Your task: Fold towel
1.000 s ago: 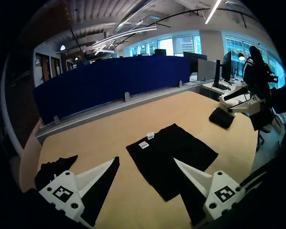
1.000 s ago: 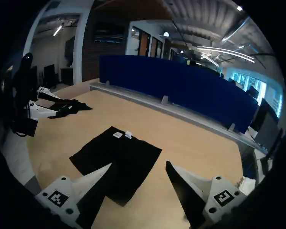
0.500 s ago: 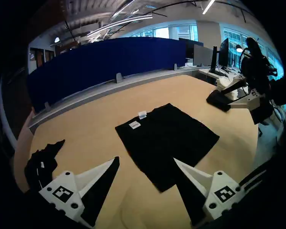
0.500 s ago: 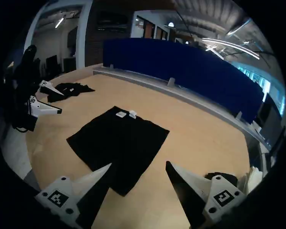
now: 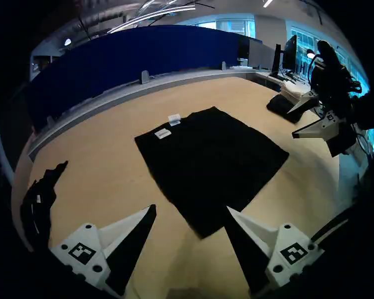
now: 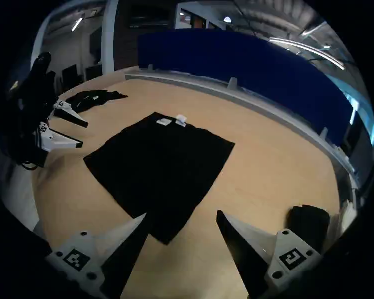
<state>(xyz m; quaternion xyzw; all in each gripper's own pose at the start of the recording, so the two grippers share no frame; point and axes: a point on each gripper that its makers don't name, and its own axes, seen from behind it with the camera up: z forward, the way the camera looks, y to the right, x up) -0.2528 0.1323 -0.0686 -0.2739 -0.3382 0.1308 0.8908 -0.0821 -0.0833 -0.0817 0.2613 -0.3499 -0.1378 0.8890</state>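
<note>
Your left claw [image 5: 190, 208] stands wide open at the bottom of the left gripper view, its white wedge fingers apart with nothing gripped. Your right claw [image 6: 181, 214] is spread just as wide in the right gripper view and holds nothing either.

The towel [image 5: 212, 159] is a black, matte, four-sided cloth. It lies flat and smooth in the middle of the frame on the pale wooden table [image 5: 112, 164]. One corner points down into the gap between your left claw's fingers. In the right gripper view, a corner likewise sits between your right claw's fingers. Two small white tags [image 5: 162, 133] stick out at the towel's far edge.

A long blue divider panel [image 5: 137, 55] runs along the back of the table, top of the frame. At the left edge of the left gripper view lies a crumpled dark cloth [image 5: 37, 199], well apart from the towel. A neat dark folded pile [image 5: 281, 104] sits at the upper right, just behind your right claw as seen from that side.

In the right gripper view, the folded pile is at the lower right, near the table's edge. The crumpled cloth is at the upper left, beyond your left claw. Nothing lies on the towel.
</note>
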